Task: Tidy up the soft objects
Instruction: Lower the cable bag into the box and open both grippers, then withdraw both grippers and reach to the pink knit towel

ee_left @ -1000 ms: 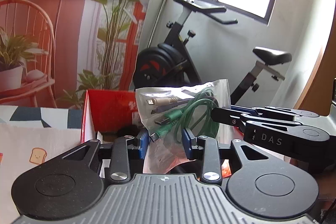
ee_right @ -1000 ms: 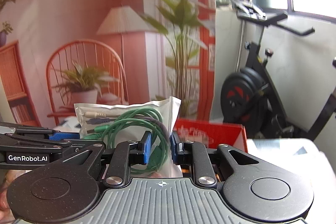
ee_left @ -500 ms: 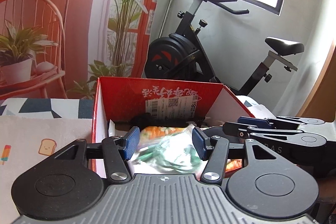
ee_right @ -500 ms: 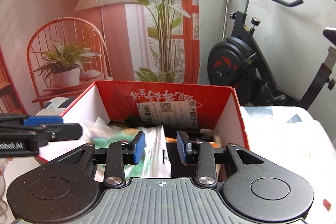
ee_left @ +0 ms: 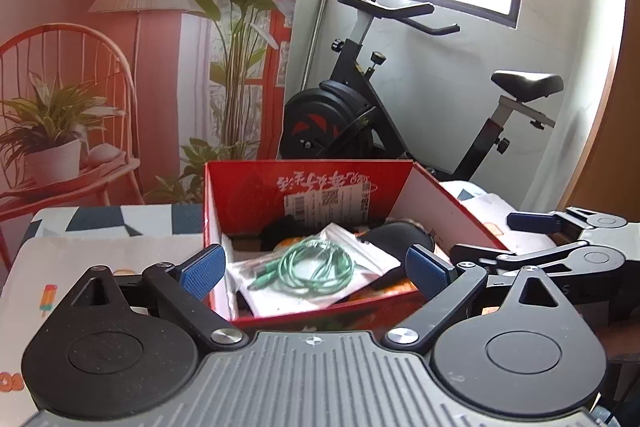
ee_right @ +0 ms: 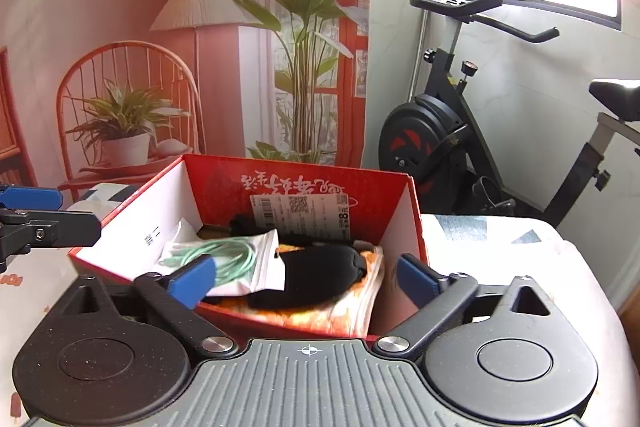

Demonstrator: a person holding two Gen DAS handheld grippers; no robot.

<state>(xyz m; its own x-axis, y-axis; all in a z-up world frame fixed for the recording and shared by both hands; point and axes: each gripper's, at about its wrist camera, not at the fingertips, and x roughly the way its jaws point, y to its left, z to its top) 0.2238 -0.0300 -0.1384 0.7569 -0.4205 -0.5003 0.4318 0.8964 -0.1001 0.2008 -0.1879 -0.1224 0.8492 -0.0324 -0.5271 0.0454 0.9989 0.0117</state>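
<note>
Now both grippers hang just in front of the red box (ee_left: 240,195), and each one has its jaws spread wide with nothing between them. The left gripper (ee_left: 316,271) stands before the near wall of the box, a little toward its left side, and its blue pads (ee_left: 202,269) frame the opening. The right gripper (ee_right: 306,277) stands before the same near wall, more toward the right side of the box. Inside the box, on top of the other things, lies the clear bag of cables (ee_left: 316,269), flat, with the green cable (ee_left: 316,265) coiled inside it; from the right wrist view the same bag (ee_right: 240,259) sits in the left half of the box. Just beside it, toward the right of the box, rests a black soft pouch (ee_right: 316,277), and it lies on an orange printed packet (ee_right: 352,311) that leans on the right wall. A white label with a barcode (ee_right: 304,213) is stuck on the far inner wall of the box. The box stands on a table with a patterned cloth (ee_left: 52,267). Behind the box I see an exercise bike (ee_left: 360,107), and to the left of the box a wall picture with a chair, a lamp and plants (ee_left: 120,47).
</note>
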